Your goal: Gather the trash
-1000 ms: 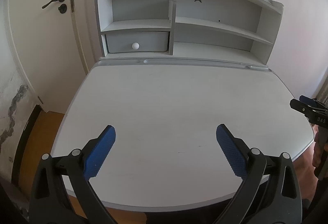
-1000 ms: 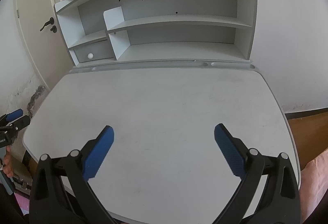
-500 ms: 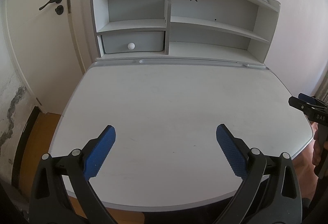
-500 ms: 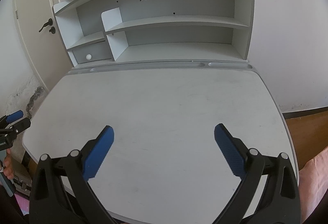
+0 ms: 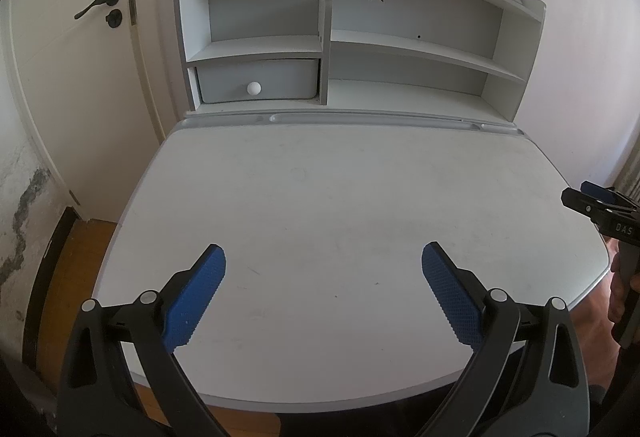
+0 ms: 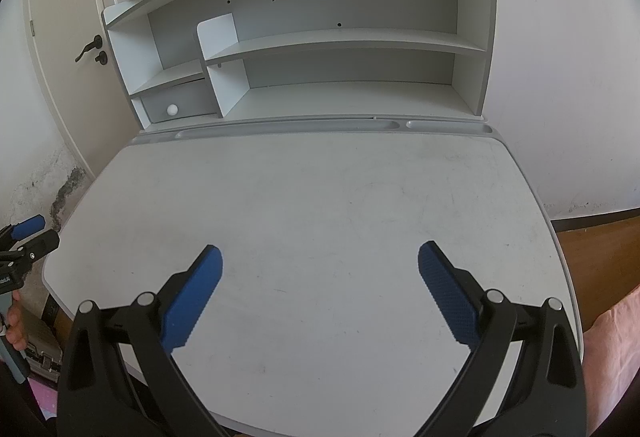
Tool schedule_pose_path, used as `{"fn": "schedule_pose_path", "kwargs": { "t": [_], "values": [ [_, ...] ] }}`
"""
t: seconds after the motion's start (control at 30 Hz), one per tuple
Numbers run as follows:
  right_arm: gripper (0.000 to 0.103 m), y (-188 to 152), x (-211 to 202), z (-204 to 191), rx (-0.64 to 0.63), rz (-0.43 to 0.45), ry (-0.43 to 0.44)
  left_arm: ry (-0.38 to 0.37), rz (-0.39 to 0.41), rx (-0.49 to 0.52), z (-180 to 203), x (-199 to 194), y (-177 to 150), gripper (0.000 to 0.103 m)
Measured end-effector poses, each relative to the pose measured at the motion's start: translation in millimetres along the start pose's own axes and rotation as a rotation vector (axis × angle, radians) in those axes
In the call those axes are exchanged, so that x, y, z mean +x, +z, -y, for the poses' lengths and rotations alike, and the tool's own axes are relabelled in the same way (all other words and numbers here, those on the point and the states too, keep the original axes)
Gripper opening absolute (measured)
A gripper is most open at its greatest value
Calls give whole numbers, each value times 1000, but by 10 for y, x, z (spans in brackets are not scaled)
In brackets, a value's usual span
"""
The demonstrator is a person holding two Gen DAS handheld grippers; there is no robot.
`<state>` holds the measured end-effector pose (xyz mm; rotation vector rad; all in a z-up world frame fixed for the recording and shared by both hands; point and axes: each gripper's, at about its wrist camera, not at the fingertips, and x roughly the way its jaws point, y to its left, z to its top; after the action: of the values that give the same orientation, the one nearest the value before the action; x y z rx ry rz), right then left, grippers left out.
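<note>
L gripper and R gripper: jaws spread wide on both, nothing between the blue pads. Both hang over the near edge of the table. No trash in either view: table top ahead of the jaws shows only scuffs and specks, shelf unit beyond the jaws looks bare, its drawer closed. So the task's thing is out of frame, can't say where; poss. lower down or off to the side, e.g. floor left of L jaws, only a strip visible. Handling therefore a guess: household trash is likely light, soft, crushable (paper, wrappers), so pinch at a crumpled bulge or folded edge, moderate squeeze; flat scraps prob. need an edge lifted first.
</note>
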<state>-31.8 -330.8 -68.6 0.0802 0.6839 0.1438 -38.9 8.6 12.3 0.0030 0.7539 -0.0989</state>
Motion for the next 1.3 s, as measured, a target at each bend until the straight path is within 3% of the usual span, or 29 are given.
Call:
{"fn": "schedule_pose_path", "kwargs": {
  "t": [1.3],
  "values": [
    [95, -1, -1, 21, -1, 1, 0, 2, -16, -29, 36, -8, -34, 96]
  ]
}}
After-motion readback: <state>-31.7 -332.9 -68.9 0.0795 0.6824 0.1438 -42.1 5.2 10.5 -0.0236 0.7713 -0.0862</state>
